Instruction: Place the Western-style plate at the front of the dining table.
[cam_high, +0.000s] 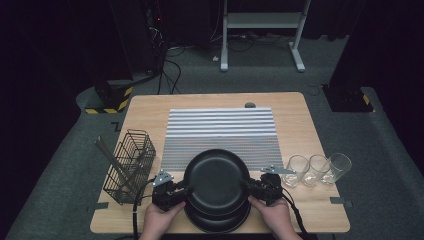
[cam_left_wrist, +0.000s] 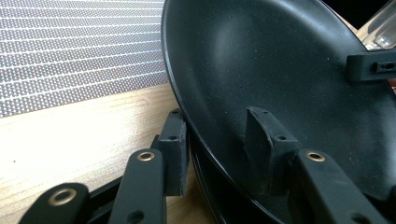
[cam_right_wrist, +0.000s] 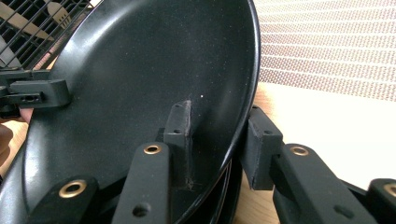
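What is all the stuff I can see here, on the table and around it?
plates: two, black, stacked at the table's near edge, the top one gripped at both sides
mat: one, grey and white striped, middle of the table
wire basket: one, black, left of the plates, holding pale utensils
glasses: three, clear, in a row right of the plates
table: one, light wood
left gripper: one, black, on the top plate's left rim
right gripper: one, black, on its right rim
hands: two, near edge

My left gripper (cam_left_wrist: 217, 149) clamps the rim of a round black speckled plate (cam_left_wrist: 280, 70): one jaw inside, one outside. Beyond lie a striped grey mat (cam_left_wrist: 74, 51) and a wooden tabletop (cam_left_wrist: 79, 135).
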